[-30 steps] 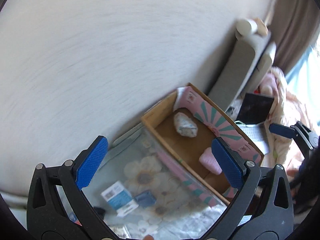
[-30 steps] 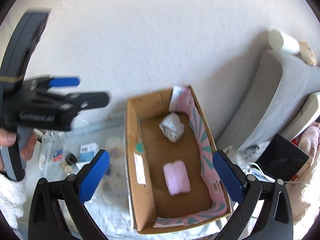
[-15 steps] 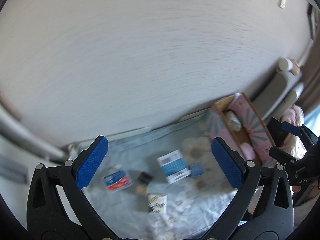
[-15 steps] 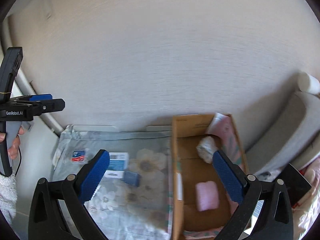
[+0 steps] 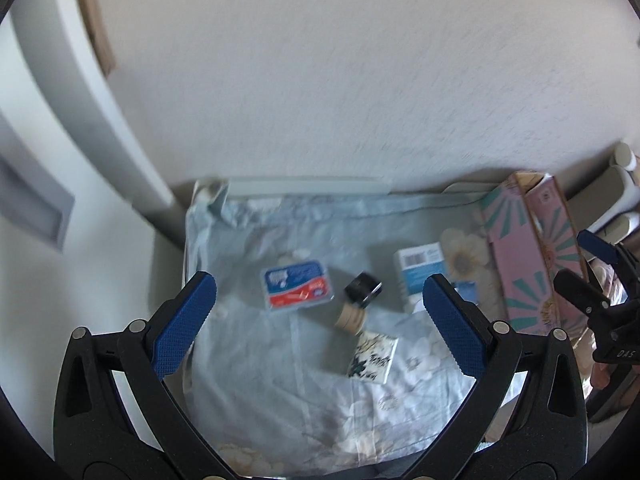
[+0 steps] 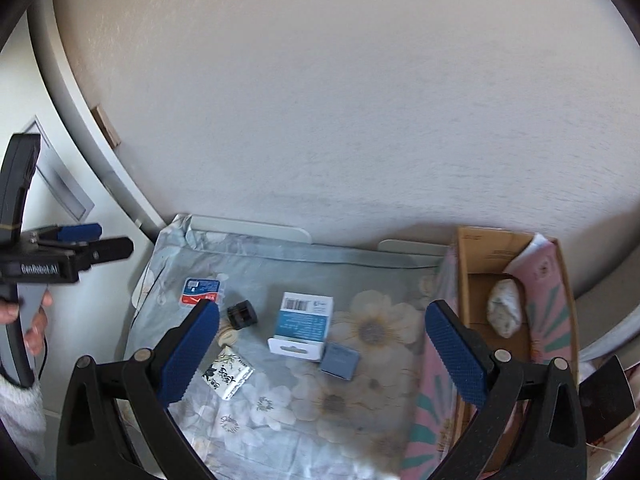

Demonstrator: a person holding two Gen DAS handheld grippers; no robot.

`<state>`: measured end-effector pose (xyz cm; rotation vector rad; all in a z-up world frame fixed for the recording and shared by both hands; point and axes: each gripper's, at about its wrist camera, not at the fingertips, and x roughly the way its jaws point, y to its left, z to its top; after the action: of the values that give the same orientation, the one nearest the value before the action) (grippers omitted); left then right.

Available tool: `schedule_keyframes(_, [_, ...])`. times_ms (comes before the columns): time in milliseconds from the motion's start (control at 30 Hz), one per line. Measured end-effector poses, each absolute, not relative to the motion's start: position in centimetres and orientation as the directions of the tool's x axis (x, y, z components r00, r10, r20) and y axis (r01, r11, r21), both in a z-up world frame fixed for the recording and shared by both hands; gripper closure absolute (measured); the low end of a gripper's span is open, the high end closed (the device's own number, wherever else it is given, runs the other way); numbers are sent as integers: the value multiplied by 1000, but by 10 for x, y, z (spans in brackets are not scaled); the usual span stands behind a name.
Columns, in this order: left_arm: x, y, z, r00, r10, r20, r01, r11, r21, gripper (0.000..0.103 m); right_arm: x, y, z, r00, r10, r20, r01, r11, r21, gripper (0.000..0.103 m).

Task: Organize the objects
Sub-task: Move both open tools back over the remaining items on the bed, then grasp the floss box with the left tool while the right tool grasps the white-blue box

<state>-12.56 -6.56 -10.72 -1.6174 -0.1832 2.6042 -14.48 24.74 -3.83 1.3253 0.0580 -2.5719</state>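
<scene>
Small items lie on a pale floral cloth (image 5: 256, 360): a blue and red packet (image 5: 297, 286), a black-capped little bottle (image 5: 358, 300), a black-and-white patterned packet (image 5: 372, 356), a blue and white box (image 5: 422, 270) and a small grey-blue square box (image 6: 340, 360). My left gripper (image 5: 320, 328) is open and empty, high above them. My right gripper (image 6: 322, 356) is open and empty above the cloth, beside a cardboard box (image 6: 468, 252) lined in pink and teal, which holds a crumpled white wad (image 6: 505, 314). The same items show in the right wrist view: the packet (image 6: 200, 291), bottle (image 6: 239, 318) and blue box (image 6: 303, 326).
A textured white wall (image 6: 340, 120) rises right behind the cloth. A white door frame (image 5: 80, 100) stands at the left. The cardboard box edge (image 5: 532, 248) bounds the cloth on the right, with a grey sofa (image 5: 618, 196) beyond it.
Both grippers have swung left and pulled back from the cardboard box. The left view now centres on the loose items on the cloth. Both stay open and empty.
</scene>
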Motion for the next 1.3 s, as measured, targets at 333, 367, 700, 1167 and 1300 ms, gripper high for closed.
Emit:
schedule_keyframes(333, [-131,-78,-176,-342,112,-933,96,-984,-153,0,-167,210,-87,-476,-199,-857,302,-952,53,0])
schedule_keyframes(367, [-133,-77,-183,-334,110,-936,106,-982,-153,0,-170,208,-92,-468,-197,-862,303,-952,53,0])
schedule_keyframes(700, [-155,-70,-244,-283,74,-956,173,-977,-127,0,-202,205,-154,-386,-109,-916,206,-978,30,0])
schedule_keyframes(1167, [-173,-59,-287,-260,34,-965,199,-976,-88,1,-227,202,-205,-308,-60,-950,160,-987,11,0])
schedule_keyframes(1300, [-178,-54,-295,-253,11,-968,192,-980,-61,4,-230,200,-213,-293,-50,-955,156,-988,4,1])
